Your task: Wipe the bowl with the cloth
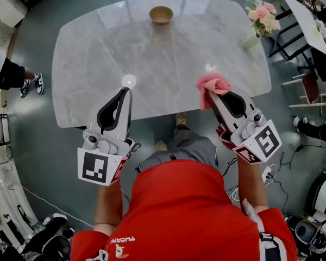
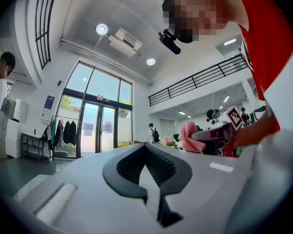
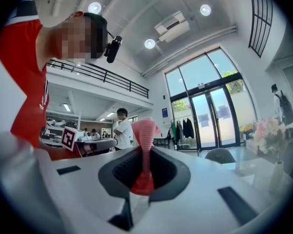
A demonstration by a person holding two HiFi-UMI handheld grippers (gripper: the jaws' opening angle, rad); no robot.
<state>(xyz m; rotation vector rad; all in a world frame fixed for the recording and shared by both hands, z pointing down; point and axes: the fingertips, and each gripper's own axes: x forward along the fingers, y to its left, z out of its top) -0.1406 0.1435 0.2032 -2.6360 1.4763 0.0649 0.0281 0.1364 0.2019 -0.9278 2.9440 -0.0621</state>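
The bowl is seen at 12 o'clock near the far edge of the table, well apart from both grippers. The pink cloth is clamped in the right gripper at 4 o'clock, while the left gripper is closed on nothing. The cloth would best be carried forward over the rim. The bowl should probably be steadied by the left gripper so that it is not pushed off the edge.

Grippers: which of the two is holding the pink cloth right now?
The right gripper: its jaws are shut on the pink cloth, which bunches out past the tips. The left gripper is shut with nothing between its jaws.
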